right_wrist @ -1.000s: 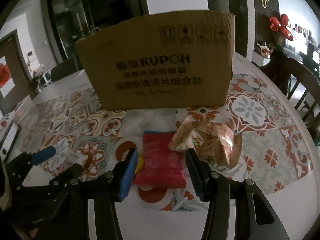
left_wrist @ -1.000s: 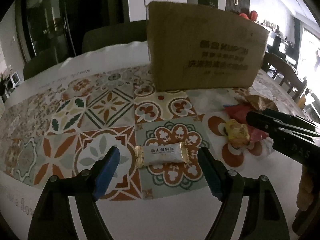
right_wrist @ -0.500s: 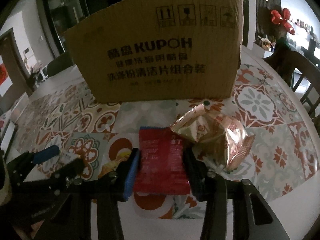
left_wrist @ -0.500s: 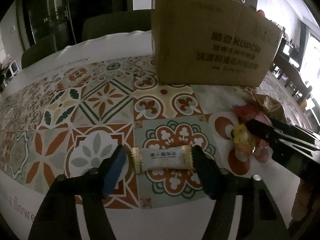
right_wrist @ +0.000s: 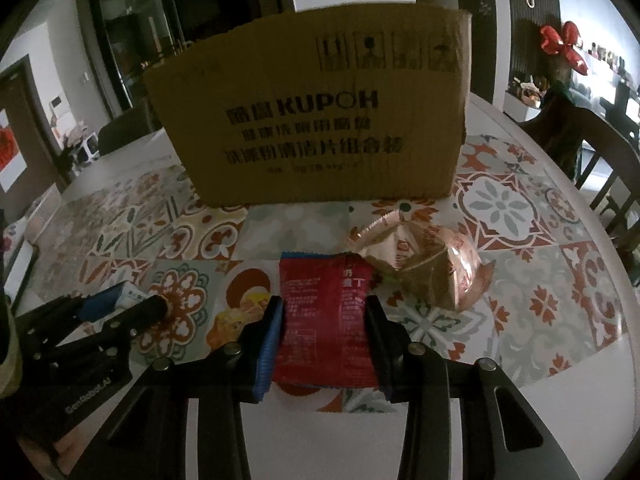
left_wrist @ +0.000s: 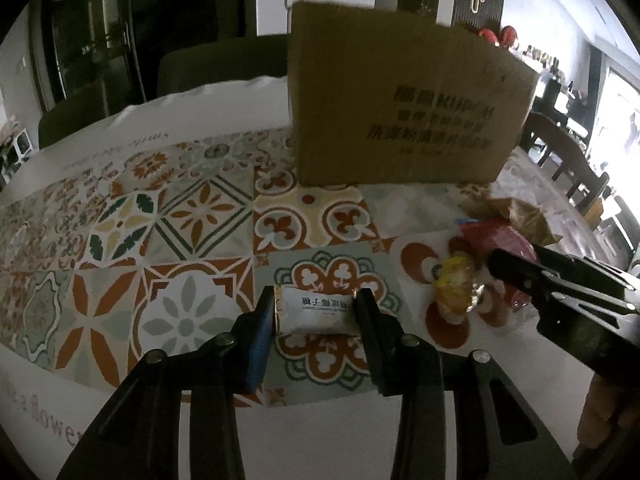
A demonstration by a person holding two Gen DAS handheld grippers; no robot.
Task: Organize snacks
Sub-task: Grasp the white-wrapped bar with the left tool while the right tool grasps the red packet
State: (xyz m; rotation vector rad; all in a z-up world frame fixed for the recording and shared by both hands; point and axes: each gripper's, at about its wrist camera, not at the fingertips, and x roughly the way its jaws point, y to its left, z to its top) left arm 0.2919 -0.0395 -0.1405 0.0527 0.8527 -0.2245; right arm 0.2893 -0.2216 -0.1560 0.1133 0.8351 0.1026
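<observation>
A small white snack packet (left_wrist: 316, 312) lies on the patterned tablecloth (left_wrist: 180, 216). My left gripper (left_wrist: 316, 320) has its jaws closing on the packet's two ends, and the pads press its gold ends inward. In the right wrist view a red snack packet (right_wrist: 320, 300) lies flat between the pads of my right gripper (right_wrist: 324, 320). Those jaws are also closing and touch both long edges of the packet. An upright cardboard box (right_wrist: 320, 120) with printed lettering stands behind the snacks. The left gripper (right_wrist: 132, 300) also shows there at the far left.
A crinkled golden-brown snack bag (right_wrist: 424, 264) lies right of the red packet, touching its corner. A yellow wrapped candy (right_wrist: 244, 308) sits just left of it. Dark chairs (right_wrist: 600, 152) stand at the table's right edge and another chair (left_wrist: 220, 68) behind it.
The left jaws came in from wide apart onto the ends of the white packet. The right jaws narrowed onto the red packet. Both hands stayed nearly in place.
</observation>
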